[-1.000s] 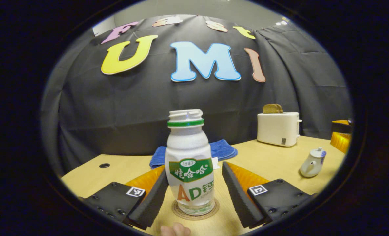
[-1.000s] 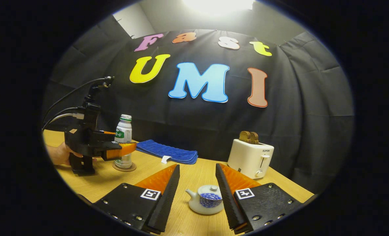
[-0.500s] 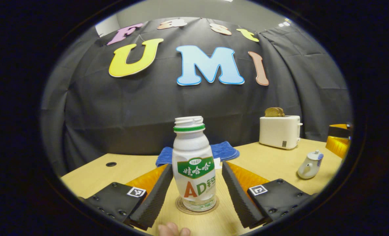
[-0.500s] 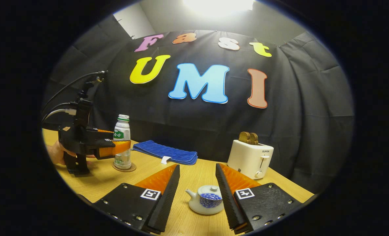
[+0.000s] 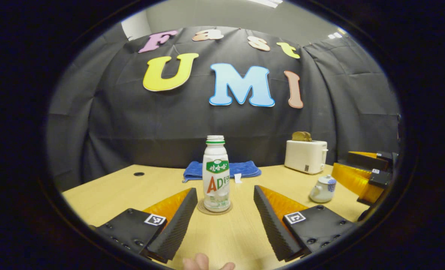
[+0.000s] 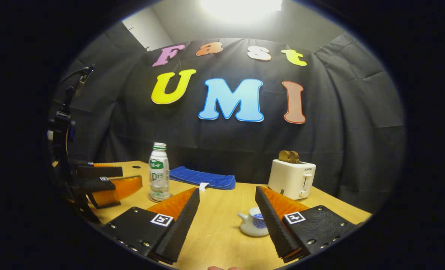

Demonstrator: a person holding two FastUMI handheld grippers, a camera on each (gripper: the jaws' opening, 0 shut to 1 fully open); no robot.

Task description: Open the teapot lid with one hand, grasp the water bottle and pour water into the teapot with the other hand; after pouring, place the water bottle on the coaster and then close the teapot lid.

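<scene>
**Bottle parked on coaster, both grippers standing off**

Water bottle [image 5: 216,174] is standing upright on the round coaster [image 5: 215,210], cap off, neck open; lower part is looking clear, can't tell the liquid level. Teapot [image 5: 322,189] is sitting on the table [image 5: 113,187] w/ lid on, to the right of the bottle and well apart from it; contents hidden. In the right gripper view the teapot [image 6: 253,224] is showing between that gripper's fingers, farther out, partly behind the right one.

Left gripper [image 5: 224,217] is hanging w/ fingers spread wide, gripping nothing, bottle ahead of the tips. Right gripper [image 6: 226,221] is likewise released, nothing in it.

Vs 1 s ago: left gripper has pulled back from the bottle, which sat between its fingers then and now is looking smaller & farther off. Right gripper has also backed off a bit; teapot is now nearer its right finger. Blue cloth [image 5: 222,169] and toaster [image 5: 305,156] w/ bread in its slots are staying put at the rear.
</scene>
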